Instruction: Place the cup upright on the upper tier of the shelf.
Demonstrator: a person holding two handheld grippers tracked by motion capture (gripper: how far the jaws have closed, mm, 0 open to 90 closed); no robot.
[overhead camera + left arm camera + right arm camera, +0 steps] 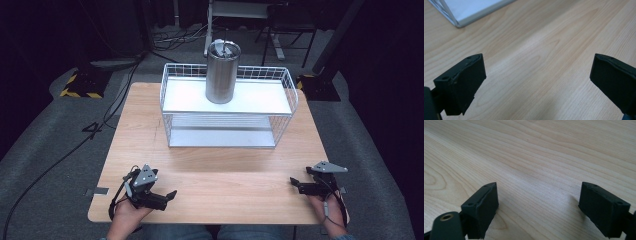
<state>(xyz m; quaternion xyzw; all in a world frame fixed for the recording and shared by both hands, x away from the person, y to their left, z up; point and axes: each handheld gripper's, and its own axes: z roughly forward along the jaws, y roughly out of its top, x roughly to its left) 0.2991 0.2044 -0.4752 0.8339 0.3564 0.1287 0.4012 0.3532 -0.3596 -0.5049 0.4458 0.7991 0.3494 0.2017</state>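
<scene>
A tall steel tumbler (pixel 223 71) with a lid stands upright on the top shelf of a white wire rack (pixel 228 106) at the far middle of the wooden table (pixel 210 175). My left gripper (pixel 169 196) rests low at the near left of the table, jaws wide apart and empty. In the left gripper view the left gripper (pixel 537 75) has bare wood between its fingers, and the rack's corner (pixel 461 15) is at top left. My right gripper (pixel 295 185) lies at the near right, open too. In the right gripper view the right gripper (pixel 539 202) holds nothing.
The rack has a lower shelf (pixel 222 135) with nothing on it. Cables (pixel 60 160) run over the grey floor at left. Stand bases with yellow-black tape (pixel 82 85) sit beyond the table's far corners.
</scene>
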